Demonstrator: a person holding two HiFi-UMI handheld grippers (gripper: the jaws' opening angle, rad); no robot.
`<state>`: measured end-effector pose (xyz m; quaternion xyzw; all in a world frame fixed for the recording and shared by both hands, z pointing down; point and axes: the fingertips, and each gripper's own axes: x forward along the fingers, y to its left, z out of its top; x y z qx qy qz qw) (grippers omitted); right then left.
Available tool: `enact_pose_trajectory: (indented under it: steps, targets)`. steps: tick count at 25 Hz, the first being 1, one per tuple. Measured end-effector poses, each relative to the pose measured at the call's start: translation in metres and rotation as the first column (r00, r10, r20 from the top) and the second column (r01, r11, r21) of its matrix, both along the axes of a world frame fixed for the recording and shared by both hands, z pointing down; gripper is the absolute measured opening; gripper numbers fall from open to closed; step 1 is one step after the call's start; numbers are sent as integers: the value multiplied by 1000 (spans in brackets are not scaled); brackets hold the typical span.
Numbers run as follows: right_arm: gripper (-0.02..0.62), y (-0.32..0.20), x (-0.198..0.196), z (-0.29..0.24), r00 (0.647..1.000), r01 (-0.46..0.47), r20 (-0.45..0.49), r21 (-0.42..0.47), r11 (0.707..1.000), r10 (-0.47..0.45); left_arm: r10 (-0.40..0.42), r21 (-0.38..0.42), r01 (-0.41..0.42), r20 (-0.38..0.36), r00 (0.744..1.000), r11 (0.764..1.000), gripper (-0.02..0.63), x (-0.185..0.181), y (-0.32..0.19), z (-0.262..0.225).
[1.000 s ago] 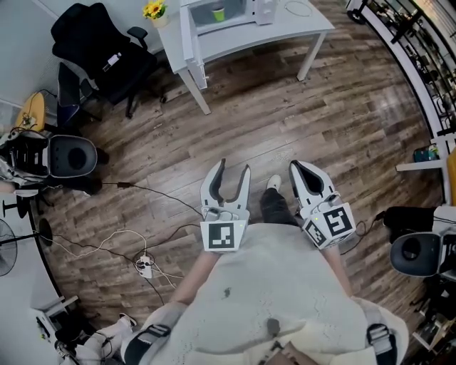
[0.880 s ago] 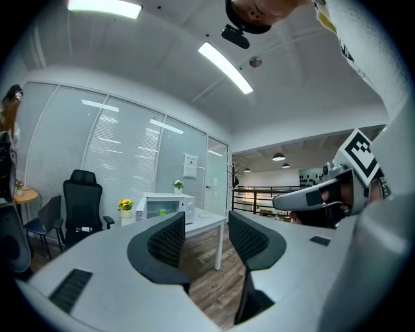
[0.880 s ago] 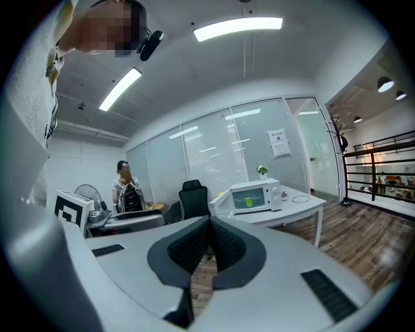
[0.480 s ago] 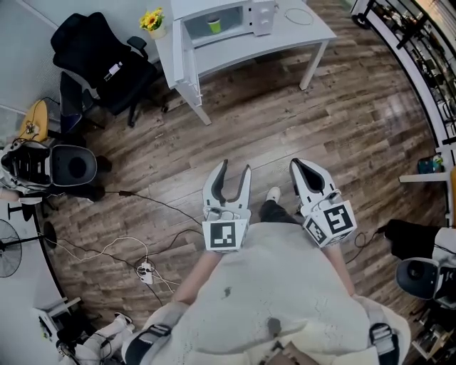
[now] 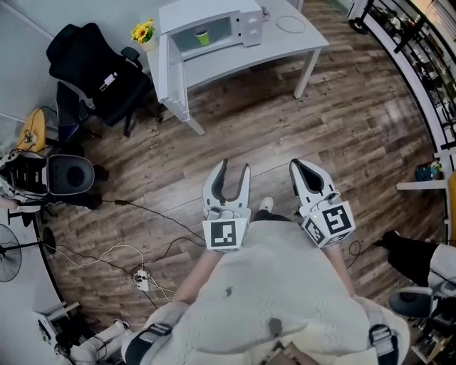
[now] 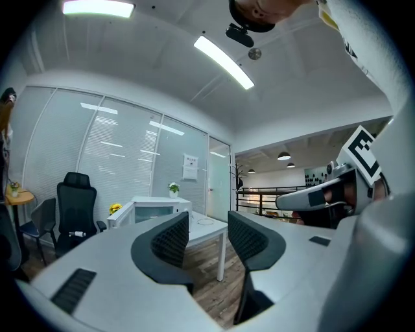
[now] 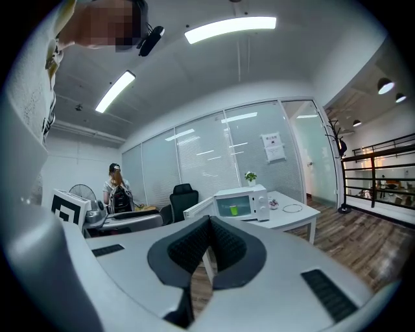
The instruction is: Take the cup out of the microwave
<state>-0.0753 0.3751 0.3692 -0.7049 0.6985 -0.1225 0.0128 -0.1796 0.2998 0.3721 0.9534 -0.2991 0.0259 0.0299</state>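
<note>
Nearest: left gripper (image 5: 234,171) is held level in front of the torso, its 2 fingers (image 6: 170,241) set a modest gap apart. Nothing is held between them; only floor and distant furniture are seen through the gap. Right gripper (image 5: 303,170) is held just beside it on the right, its fingers (image 7: 188,249) closed pad against pad, nothing gripped. Both are carried above the wooden floor (image 5: 285,121). A white power strip (image 5: 144,274) with trailing cables is noted on the floor at lower left.

Further out: a black office chair (image 5: 92,64) is seen at upper left, beside a white worktop (image 5: 285,44). A white microwave (image 5: 249,21) is placed on the worktop, its door (image 5: 164,64) swung open to its left. The green cup (image 5: 203,34) is seen upright inside the microwave cavity, well apart from both grippers. Yellow flowers (image 5: 144,32) are noted just left of the microwave, and a thin ring (image 5: 288,23) on the worktop to its right
</note>
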Motion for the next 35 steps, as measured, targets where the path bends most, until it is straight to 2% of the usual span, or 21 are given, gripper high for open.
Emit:
enact_pose_trajectory:
  steps: [2, 5, 9, 12, 18, 25, 29, 35]
  targets:
    - [9, 1, 16, 2, 1000, -1, 0, 4, 1000, 1, -2, 9, 2, 0, 1000, 1000, 207, 15, 2, 2]
    - [9, 2, 34, 6, 1000, 8, -6, 5, 1000, -8, -6, 19, 7, -41, 999, 1000, 207, 35, 4, -2]
    - [9, 0, 50, 11, 1000, 13, -9, -1, 1000, -13, -20, 12, 21, -17, 1000, 1000, 207, 51, -2, 4]
    - [9, -4, 63, 11, 1000, 11, -3, 3, 1000, -11, -20, 11, 21, -28, 999, 1000, 207, 67, -9, 2]
    - [9, -11, 85, 18, 999, -33, 13, -8, 999, 34, 6, 17, -6, -15, 1000, 1000, 207, 86, -18, 9]
    - [9, -39, 114, 21, 998, -70, -2, -9, 998, 70, 44, 14, -43, -33, 999, 999, 207, 121, -51, 12]
    - [9, -63, 136, 24, 996, -87, -2, -25, 996, 87, 77, 27, -76, -17, 997, 997, 207, 147, -74, 18]
    - [9, -109, 159, 27, 996, -86, -3, -33, 996, 85, 67, 12, -66, -20, 998, 998, 207, 171, -123, 22]
